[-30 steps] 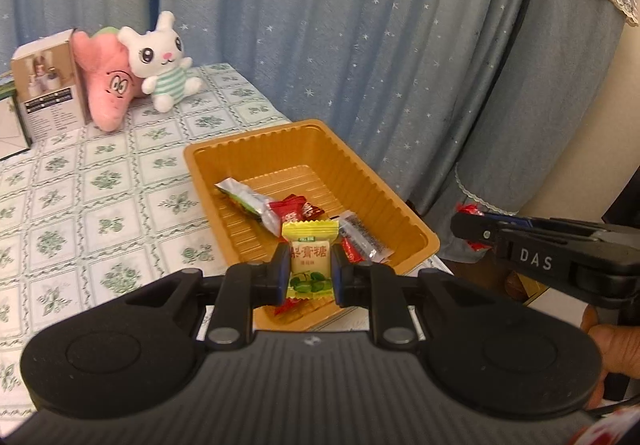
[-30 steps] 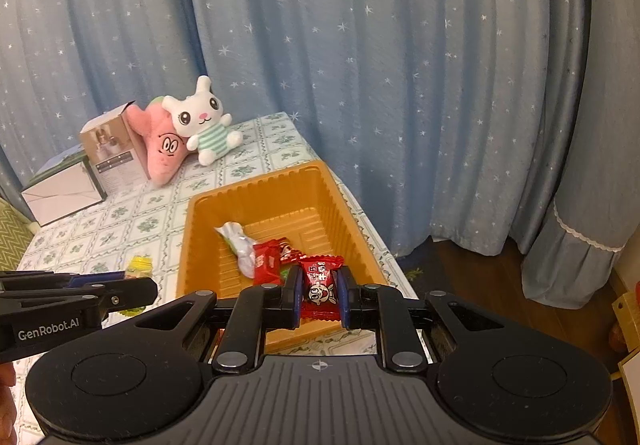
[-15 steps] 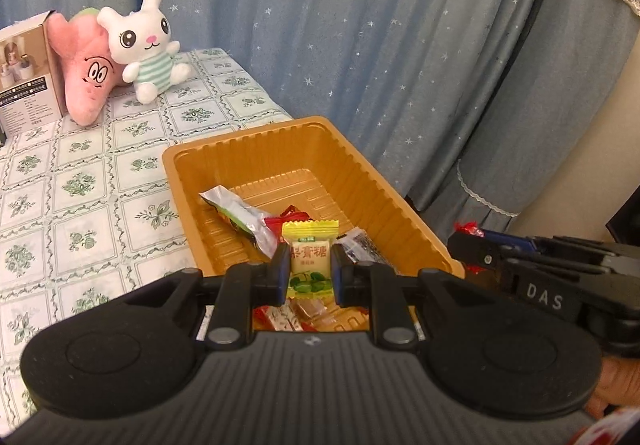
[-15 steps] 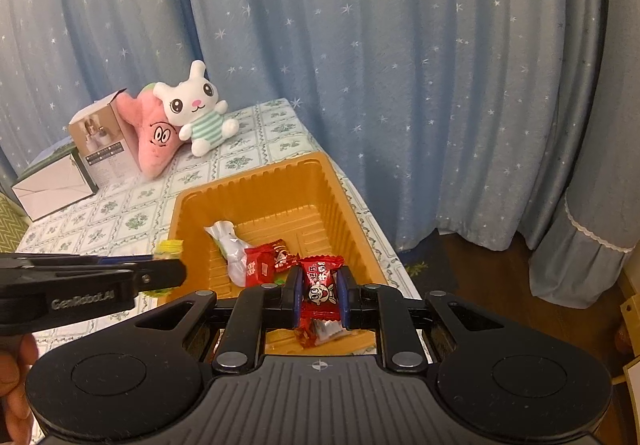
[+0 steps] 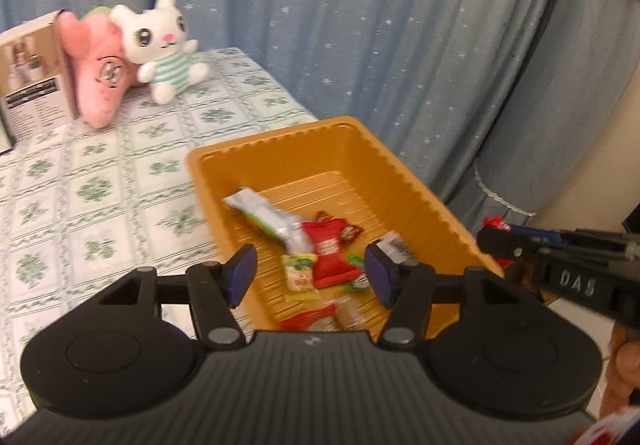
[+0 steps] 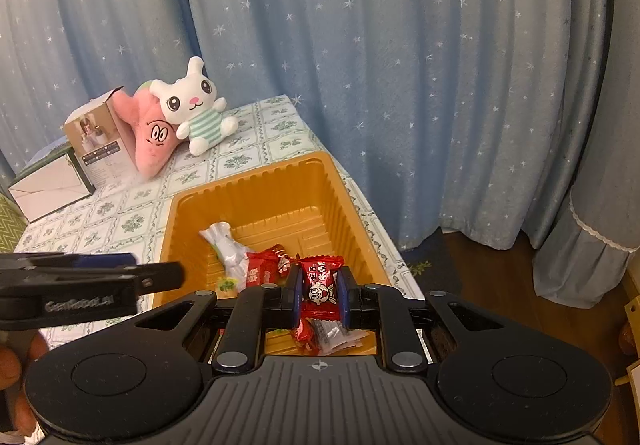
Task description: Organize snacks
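An orange plastic tray (image 5: 400, 165) stands on the patterned tablecloth and holds several wrapped snacks. My left gripper (image 5: 311, 273) is open above the tray's near end. A yellow-green candy (image 5: 298, 272) lies in the tray below it, beside a red packet (image 5: 328, 245) and a silver packet (image 5: 266, 216). My right gripper (image 6: 319, 288) is shut on a red candy (image 6: 320, 281) over the near end of the tray (image 6: 340, 189). The right gripper also shows in the left wrist view (image 5: 496, 241), at the tray's right rim.
A white bunny plush (image 6: 196, 105), a pink plush (image 6: 150, 137) and a cardboard box (image 6: 100, 141) stand at the table's far end, with a white box (image 6: 48, 193) beside them. Blue star curtains (image 6: 400, 65) hang behind. The table edge drops to a wooden floor (image 6: 480, 269) on the right.
My left gripper has opened and let go of the yellow-green candy, which now lies in the tray. My right gripper still holds the red candy and has moved further over the tray.
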### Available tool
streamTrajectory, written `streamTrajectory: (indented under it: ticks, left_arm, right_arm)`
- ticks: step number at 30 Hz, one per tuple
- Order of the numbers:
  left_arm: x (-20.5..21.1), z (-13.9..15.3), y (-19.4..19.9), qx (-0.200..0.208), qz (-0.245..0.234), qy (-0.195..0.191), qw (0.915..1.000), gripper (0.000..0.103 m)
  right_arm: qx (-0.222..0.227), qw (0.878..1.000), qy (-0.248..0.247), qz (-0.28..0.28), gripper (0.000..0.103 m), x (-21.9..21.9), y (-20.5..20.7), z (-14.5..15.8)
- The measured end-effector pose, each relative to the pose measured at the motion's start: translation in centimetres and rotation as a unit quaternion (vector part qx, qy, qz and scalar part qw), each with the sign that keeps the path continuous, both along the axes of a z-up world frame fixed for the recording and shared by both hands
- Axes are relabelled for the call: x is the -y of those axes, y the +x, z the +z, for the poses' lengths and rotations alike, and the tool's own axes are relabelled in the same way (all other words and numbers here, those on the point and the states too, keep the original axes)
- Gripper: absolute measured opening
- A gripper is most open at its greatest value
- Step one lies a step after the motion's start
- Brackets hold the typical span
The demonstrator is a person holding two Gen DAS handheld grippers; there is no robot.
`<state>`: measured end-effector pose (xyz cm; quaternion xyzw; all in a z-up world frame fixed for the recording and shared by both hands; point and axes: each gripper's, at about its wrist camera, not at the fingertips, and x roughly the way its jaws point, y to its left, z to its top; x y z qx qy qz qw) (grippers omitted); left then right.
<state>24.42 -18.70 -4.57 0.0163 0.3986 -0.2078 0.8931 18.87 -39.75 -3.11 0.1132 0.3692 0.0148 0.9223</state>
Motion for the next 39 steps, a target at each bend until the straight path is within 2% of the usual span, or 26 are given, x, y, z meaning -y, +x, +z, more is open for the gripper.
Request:
streamTrajectory:
  ticks: [12,14,17,19,21,22,27,32,39]
  left_arm:
    - [-2.9,-0.4,-2.1,0.005,0.03,0.022,0.9993,0.062]
    - [-3.3,-0.4,-2.2,0.004,0.035,0.02,0.9992,0.069]
    - [-3.8,-0.6,-2.5,0.004,0.037,0.022,0.9991,0.074]
    - [-4.1,-0.8,-2.6,0.003,0.041,0.024,0.9989,0.079]
    - [-4.4,-1.0,-2.8,0.002,0.04,0.026,0.9989,0.08]
    - [-4.5,-1.0,-2.8,0.003,0.041,0.027,0.9988,0.082]
    - [-5.1,-1.2,-3.4,0.005,0.049,0.032,0.9982,0.089]
    - [-5.6,-0.9,-4.3,0.012,0.06,0.032,0.9977,0.1]
    - [-6.5,0.5,-5.9,0.023,0.075,0.025,0.9966,0.103]
  right_arm:
    - [-0.003,0.999,0.023,0.027,0.018,-2.1,1.5,-0.4]
    - [-0.005,0.999,0.031,0.03,0.018,-2.4,2.0,-0.5]
    - [-0.009,0.998,0.052,0.033,0.018,-2.6,2.7,-0.8]
    - [-0.011,0.998,0.059,0.035,0.023,-2.7,3.2,-0.9]
    - [-0.005,0.997,0.065,0.028,0.07,-2.5,3.1,-0.8]
    - [0.005,0.997,0.069,0.021,0.074,-2.3,2.9,-0.5]
    - [0.008,0.998,0.067,0.012,0.074,-1.8,2.2,0.1]
    - [-0.001,0.998,0.058,0.0,0.074,-1.2,1.1,0.4]
    - [-0.015,0.998,0.053,-0.003,0.074,-1.0,-1.4,1.3]
